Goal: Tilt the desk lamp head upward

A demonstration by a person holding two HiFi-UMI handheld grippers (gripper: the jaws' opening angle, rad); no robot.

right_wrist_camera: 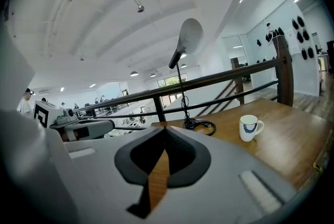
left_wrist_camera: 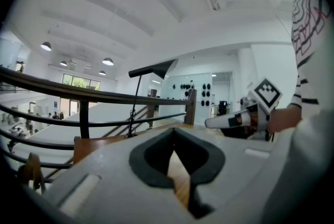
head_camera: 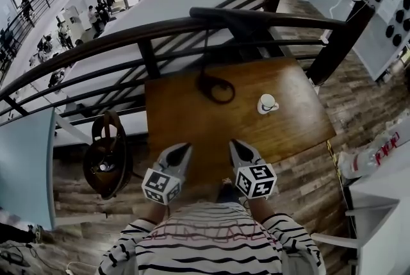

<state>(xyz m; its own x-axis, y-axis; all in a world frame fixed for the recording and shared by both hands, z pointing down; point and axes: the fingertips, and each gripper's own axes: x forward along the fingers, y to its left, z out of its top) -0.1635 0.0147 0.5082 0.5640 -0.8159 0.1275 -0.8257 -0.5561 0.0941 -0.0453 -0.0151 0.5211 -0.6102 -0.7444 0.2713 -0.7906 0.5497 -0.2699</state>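
Note:
The desk lamp stands at the far side of the wooden table (head_camera: 192, 120). Its round base with coiled cord (head_camera: 215, 89) rests on the wood, and a thin stem (head_camera: 206, 49) rises to the dark lamp head (head_camera: 234, 18), which overlaps the railing. The right gripper view shows the head (right_wrist_camera: 190, 36) as a pale oval tilted on its stem, the left gripper view as a dark wedge (left_wrist_camera: 155, 68). My left gripper (head_camera: 182, 153) (left_wrist_camera: 175, 149) and right gripper (head_camera: 237, 149) (right_wrist_camera: 163, 151) hover side by side over the table's near edge. Both are shut, hold nothing, and are well short of the lamp.
A white mug (head_camera: 267, 103) (right_wrist_camera: 250, 128) stands to the right of the lamp base. A dark railing (head_camera: 96, 46) runs behind the table over a drop to a lower floor. A brown rounded chair or bag (head_camera: 106, 161) sits left; a white counter with a plastic pack (head_camera: 375, 155) sits right.

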